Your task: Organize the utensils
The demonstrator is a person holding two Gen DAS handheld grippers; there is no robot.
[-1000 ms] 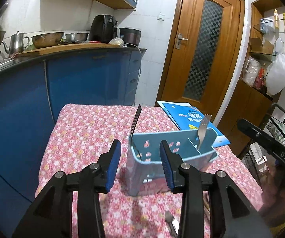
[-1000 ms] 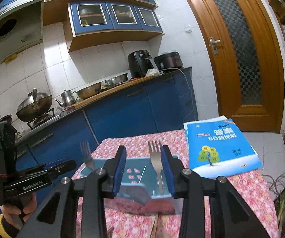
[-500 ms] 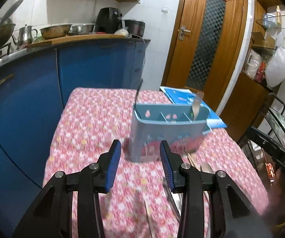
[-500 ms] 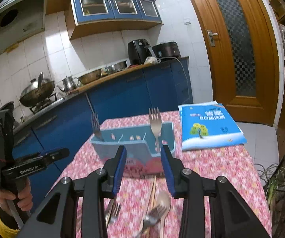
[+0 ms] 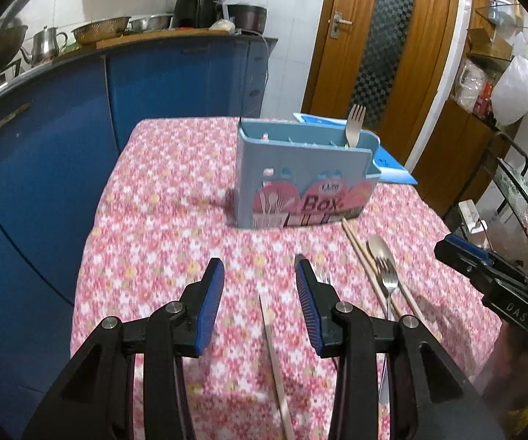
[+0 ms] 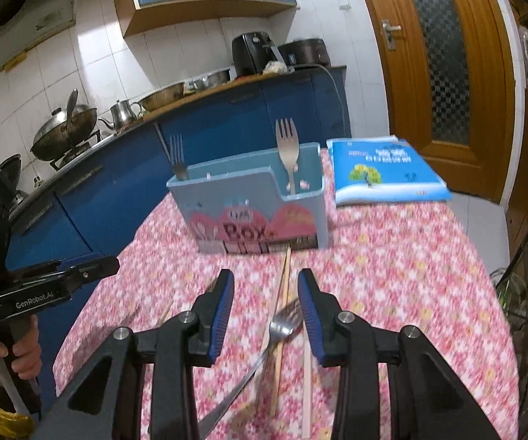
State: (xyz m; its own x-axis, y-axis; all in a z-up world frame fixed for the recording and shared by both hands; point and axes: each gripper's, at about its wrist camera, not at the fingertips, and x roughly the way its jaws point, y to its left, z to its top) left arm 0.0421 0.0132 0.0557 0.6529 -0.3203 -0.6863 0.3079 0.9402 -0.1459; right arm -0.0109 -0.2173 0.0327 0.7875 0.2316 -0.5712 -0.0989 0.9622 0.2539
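Both tongs hovering open over loose cutlery on the counter

I am holding my left tongs and right tongs with jaws apart, gripping nothing, above the floral counter. The blue utensil box is standing near the far edge with two forks upright in its end compartments. A loose fork and chopsticks are lying beneath my right tongs; a spoon is lying beside them.
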